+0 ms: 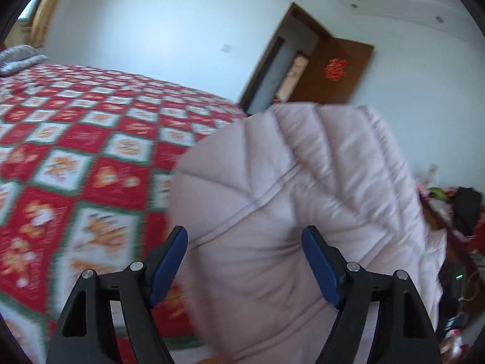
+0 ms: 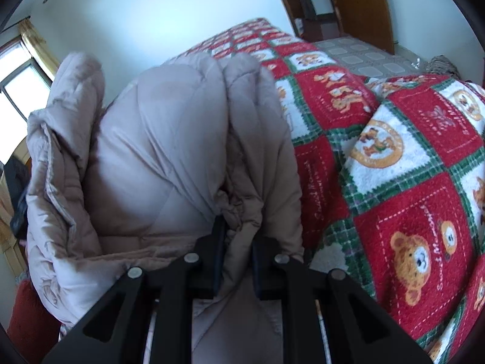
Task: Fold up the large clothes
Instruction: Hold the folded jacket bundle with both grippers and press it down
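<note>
Hanging lengthwise from right gripper [image 2: 238,236], coat [image 2: 169,151] stands upright.

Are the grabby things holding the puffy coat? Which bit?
The right gripper pinches a bunched fold of the puffy jacket near its edge. The left gripper is open, holding nothing.
</note>
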`<state>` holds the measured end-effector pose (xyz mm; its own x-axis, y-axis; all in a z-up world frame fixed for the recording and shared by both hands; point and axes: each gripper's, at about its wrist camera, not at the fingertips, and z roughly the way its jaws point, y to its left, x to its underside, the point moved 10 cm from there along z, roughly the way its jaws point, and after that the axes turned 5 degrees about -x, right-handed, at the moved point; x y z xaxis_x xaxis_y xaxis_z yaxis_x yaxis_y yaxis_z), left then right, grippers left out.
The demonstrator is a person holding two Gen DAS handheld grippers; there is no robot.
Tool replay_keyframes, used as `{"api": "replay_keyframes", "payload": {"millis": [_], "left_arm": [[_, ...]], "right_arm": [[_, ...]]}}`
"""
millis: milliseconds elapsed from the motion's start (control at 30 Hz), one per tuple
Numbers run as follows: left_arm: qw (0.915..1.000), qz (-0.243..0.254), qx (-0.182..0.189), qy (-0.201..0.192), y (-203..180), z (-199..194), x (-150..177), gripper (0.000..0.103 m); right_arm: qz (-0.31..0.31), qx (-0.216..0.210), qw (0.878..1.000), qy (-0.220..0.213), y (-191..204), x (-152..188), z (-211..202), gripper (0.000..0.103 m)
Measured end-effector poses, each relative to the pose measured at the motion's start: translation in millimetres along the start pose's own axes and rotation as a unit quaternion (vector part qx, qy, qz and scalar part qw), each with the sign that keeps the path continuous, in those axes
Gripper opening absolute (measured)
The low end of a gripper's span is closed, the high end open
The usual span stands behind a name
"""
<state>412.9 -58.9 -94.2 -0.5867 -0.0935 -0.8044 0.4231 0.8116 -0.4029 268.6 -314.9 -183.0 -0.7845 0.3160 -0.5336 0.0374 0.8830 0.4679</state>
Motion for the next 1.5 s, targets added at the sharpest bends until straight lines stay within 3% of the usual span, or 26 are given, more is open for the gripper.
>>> {"api": "replay_keyframes", "payload": {"millis": [133, 233, 333, 433, 700, 1500], "left_arm": [[0.9956, 0.084, 0.042, -0.002, -66, 9, -6, 0.077], [0.9825, 0.174, 0.068, 0.003, -126, 10, 6, 0.077], [0.9675, 0.244, 0.066, 0.011, -164, 20, 21, 0.078], [0.9600, 0.273, 0.051, 0.033, -173, 40, 35, 0.078], [0.9589, 0.273, 0.041, 0.066, -152, 45, 50, 0.078], [0.9583, 0.281, -0.005, 0.050, -141, 57, 65, 0.079]], "right_arm": [[-0.003, -0.019, 1.000, 0.017, -2, 0, 5, 0.016], [0.009, -0.031, 0.999, 0.018, -6, -1, 8, 0.016], [0.012, -0.032, 0.999, 0.016, -7, -2, 8, 0.016], [0.022, -0.038, 0.999, 0.012, -12, -3, 7, 0.015], [0.022, -0.033, 0.999, 0.010, -15, -5, 9, 0.014], [0.034, -0.032, 0.999, 0.002, -19, -5, 0, 0.015]]}}
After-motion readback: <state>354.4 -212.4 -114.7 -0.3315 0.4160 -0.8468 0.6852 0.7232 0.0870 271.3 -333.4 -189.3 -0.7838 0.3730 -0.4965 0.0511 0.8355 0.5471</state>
